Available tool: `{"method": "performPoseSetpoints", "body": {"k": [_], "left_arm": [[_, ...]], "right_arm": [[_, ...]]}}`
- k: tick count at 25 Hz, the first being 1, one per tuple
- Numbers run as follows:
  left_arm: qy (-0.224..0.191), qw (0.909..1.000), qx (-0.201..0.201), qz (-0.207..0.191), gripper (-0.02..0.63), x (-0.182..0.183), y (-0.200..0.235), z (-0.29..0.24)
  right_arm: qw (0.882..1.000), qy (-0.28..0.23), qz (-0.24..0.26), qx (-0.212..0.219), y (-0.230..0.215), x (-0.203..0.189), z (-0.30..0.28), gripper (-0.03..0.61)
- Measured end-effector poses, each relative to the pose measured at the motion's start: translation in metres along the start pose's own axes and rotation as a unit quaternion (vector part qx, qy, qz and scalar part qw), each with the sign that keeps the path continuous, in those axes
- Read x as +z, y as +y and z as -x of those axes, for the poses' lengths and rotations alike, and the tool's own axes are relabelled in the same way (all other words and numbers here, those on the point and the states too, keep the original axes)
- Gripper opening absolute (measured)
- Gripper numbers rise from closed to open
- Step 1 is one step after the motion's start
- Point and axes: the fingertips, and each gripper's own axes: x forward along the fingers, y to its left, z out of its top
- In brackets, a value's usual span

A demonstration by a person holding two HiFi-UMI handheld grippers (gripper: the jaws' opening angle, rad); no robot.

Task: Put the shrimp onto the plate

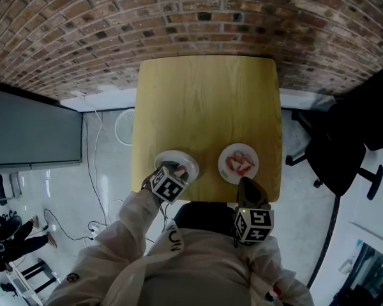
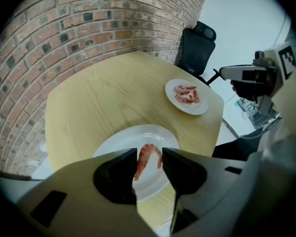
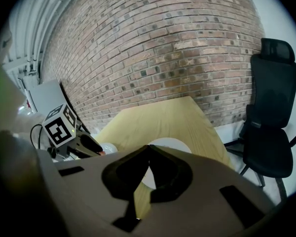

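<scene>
My left gripper (image 1: 175,169) (image 2: 149,152) hangs over the near-left white plate (image 1: 189,159) (image 2: 117,143), pointing steeply down. Its jaws are shut on a curled orange-pink shrimp (image 2: 148,158) that fills the gap between them. A second white plate (image 1: 225,173) (image 2: 201,108) to the right holds a few more shrimp (image 1: 240,162) (image 2: 187,94). At the table's near edge, just below that plate, my right gripper (image 1: 245,182) (image 3: 148,148) is shut with nothing in it. Its view shows part of the plate (image 3: 171,143) past the jaw tips.
The plates sit near the front edge of a light wooden table (image 1: 207,101) that backs onto a brick wall (image 1: 179,18). A black office chair (image 1: 345,145) (image 3: 269,112) stands to the right. A grey cabinet (image 1: 32,132) and floor cables are on the left.
</scene>
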Motion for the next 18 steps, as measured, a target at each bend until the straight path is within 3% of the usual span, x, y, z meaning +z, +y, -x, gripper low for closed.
{"method": "performPoseSetpoints", "body": {"k": [18], "left_arm": [[-0.008,0.9978,-0.028,-0.060,0.161,0.054,-0.064,-0.013]], "right_arm": [[0.998,-0.021,-0.035,-0.046,-0.049,-0.010,0.041,0.023]]}}
